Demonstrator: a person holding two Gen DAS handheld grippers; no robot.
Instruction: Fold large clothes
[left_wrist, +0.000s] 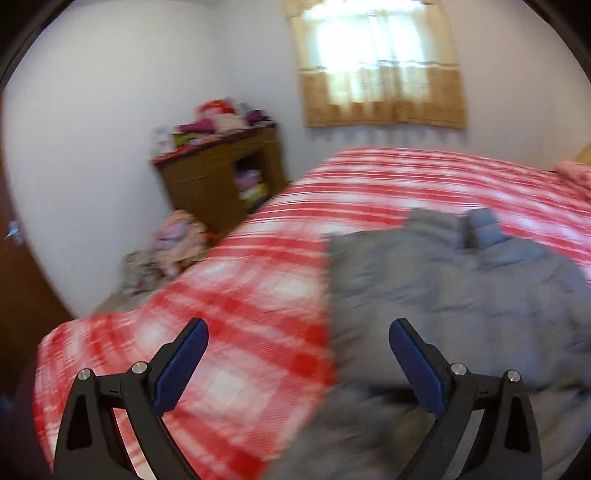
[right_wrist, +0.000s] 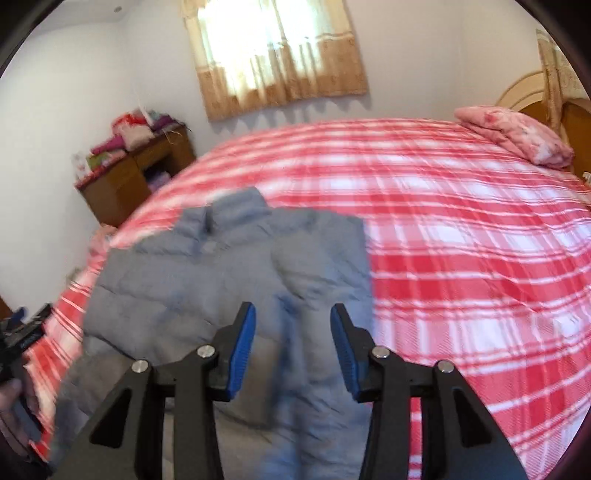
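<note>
A grey puffer jacket (left_wrist: 461, 295) lies flat on a bed with a red and white plaid cover (left_wrist: 240, 288), its collar (left_wrist: 480, 225) toward the far side. My left gripper (left_wrist: 298, 326) hangs open above the jacket's left edge, where grey fabric meets plaid, with nothing between its blue pads. In the right wrist view the jacket (right_wrist: 221, 266) fills the near left of the bed (right_wrist: 461, 240). My right gripper (right_wrist: 293, 308) hovers above the jacket's lower right part, its jaws apart and gripping nothing. Both views are blurred.
A wooden cabinet (left_wrist: 221, 181) piled with folded clothes stands by the far wall left of the bed, with a heap of clothes (left_wrist: 177, 240) on the floor. A pink pillow (right_wrist: 517, 136) lies by the headboard (right_wrist: 569, 110). A curtained window (right_wrist: 277, 55) is behind.
</note>
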